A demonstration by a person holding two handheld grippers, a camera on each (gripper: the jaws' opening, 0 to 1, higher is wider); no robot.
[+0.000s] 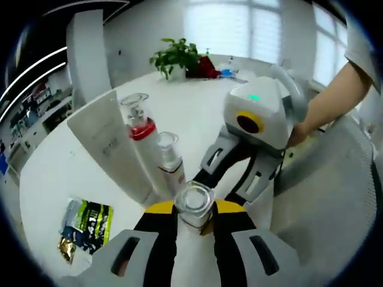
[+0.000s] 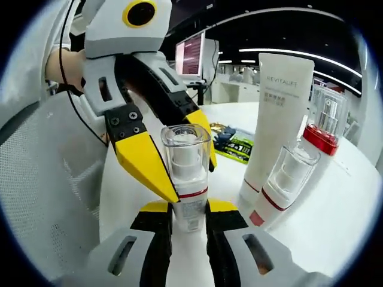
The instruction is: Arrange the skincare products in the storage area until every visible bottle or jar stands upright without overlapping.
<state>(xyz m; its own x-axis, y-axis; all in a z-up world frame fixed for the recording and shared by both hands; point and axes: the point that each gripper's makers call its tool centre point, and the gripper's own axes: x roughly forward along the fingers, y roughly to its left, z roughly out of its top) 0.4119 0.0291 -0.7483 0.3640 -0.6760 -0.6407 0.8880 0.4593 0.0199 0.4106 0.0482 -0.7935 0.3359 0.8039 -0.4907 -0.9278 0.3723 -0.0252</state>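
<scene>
A small clear-capped pump bottle with a white body and a thin red band (image 2: 187, 173) stands upright between my two tools, close to the near edge of the round white table (image 1: 197, 113). My right gripper (image 2: 187, 216) has its yellow-tipped jaws pressed against the lower part of the bottle, grasping it. My left gripper (image 1: 194, 222) is clenched on the same bottle (image 1: 194, 206) from the opposite side (its yellow jaws show beside the clear cap in the right gripper view). Just beyond it stand a tall white squeeze tube with grey lettering (image 2: 278, 113), a second small clear-capped bottle with a red band (image 2: 284, 182) leaning against the tube, and a taller clear-capped pump bottle with a red collar (image 2: 323, 128). A green and black foil sachet (image 1: 88, 222) lies flat further along the table. A potted green plant (image 1: 175, 58) sits at the far edge.
</scene>
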